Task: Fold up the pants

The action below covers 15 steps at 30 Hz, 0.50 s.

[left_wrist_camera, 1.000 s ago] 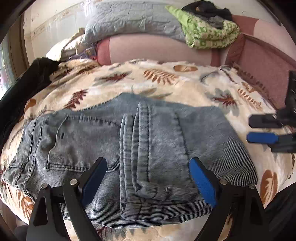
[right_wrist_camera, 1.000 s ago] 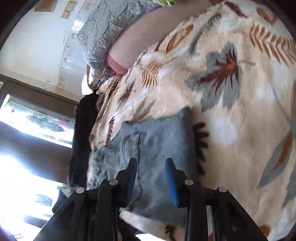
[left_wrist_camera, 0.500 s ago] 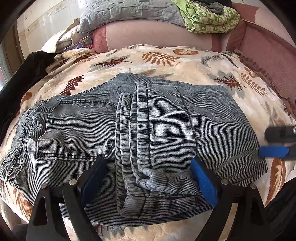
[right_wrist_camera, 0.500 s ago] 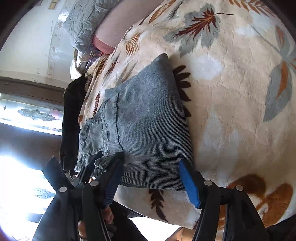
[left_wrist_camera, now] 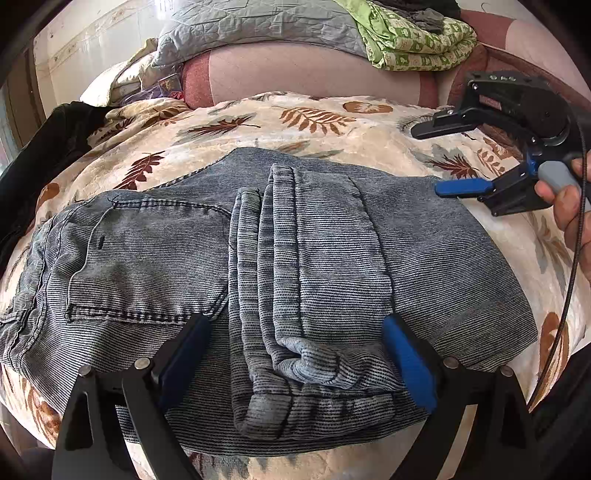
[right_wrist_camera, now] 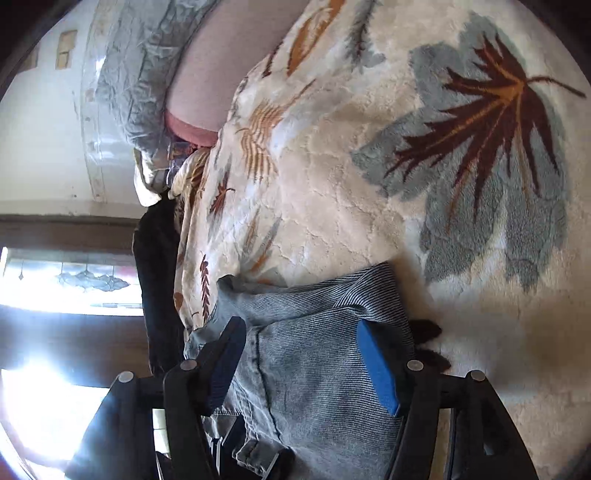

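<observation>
Grey-blue ribbed pants (left_wrist_camera: 314,258) lie folded on a leaf-print blanket (left_wrist_camera: 332,122), waist to the left and the leg ends stacked across the middle. My left gripper (left_wrist_camera: 295,362) is open, its blue pads (left_wrist_camera: 406,365) spread wide over the near edge of the pants and the folded hems. My right gripper (left_wrist_camera: 436,160) is open beside the far right corner of the pants, with a hand (left_wrist_camera: 565,199) on its grip. In the right wrist view the right gripper (right_wrist_camera: 301,365) straddles the pants (right_wrist_camera: 314,398) without pinching them.
A pink bolster (left_wrist_camera: 314,70), a grey quilted pillow (left_wrist_camera: 258,22) and a green patterned cloth (left_wrist_camera: 417,40) lie at the bed's far end. A black garment (left_wrist_camera: 55,136) hangs off the left side. A bright window (right_wrist_camera: 66,280) is beyond it.
The right gripper's jaws have widened and it has travelled along the right edge of the pants to their far corner. The left gripper has stayed open at the near edge.
</observation>
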### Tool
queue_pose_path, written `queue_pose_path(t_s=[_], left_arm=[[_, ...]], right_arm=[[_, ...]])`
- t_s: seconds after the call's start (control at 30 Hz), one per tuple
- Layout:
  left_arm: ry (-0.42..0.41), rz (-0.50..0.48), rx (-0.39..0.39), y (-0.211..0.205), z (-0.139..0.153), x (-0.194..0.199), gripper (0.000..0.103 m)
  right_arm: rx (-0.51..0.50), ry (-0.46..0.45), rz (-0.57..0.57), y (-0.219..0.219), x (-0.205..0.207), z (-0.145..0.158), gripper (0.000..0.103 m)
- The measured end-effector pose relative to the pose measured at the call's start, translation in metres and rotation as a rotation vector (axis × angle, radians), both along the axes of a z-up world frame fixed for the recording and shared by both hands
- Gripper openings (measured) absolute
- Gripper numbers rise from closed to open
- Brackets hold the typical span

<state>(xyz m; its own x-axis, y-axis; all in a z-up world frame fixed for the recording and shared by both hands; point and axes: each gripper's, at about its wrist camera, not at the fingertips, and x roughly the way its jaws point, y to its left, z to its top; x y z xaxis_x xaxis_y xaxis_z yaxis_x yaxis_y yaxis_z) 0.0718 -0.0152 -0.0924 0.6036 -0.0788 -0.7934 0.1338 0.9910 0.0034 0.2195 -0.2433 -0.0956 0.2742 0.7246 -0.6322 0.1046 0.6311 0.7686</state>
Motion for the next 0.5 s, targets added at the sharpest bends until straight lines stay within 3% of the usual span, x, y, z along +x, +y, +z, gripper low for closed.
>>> queue_pose_path(t_s=[0.1,0.17,0.23,0.37,0.5], left_arm=[[-0.001,0.0,0.0,0.0,0.0,0.0,0.094],[-0.001,-0.004,0.0,-0.001,0.0,0.001,0.094],[-0.003,-0.007,-0.004,0.0,0.001,0.0,0.094],[-0.006,-0.014,-0.012,0.001,0.001,-0.001,0.094],[-0.012,-0.013,-0.014,0.001,0.001,-0.001,0.095]], right_arm=[[-0.003,-0.017,-0.012,0.002,0.007,0.004,0.066],[-0.049,0.017,-0.014,0.004,0.017,-0.016,0.066],[0.011,0.037,-0.064,-0.003,0.016,-0.023,0.066],[-0.005,-0.043,-0.023,0.002,-0.007,0.013,0.066],[0.022,-0.056,-0.04,0.001,-0.057,0.023,0.066]])
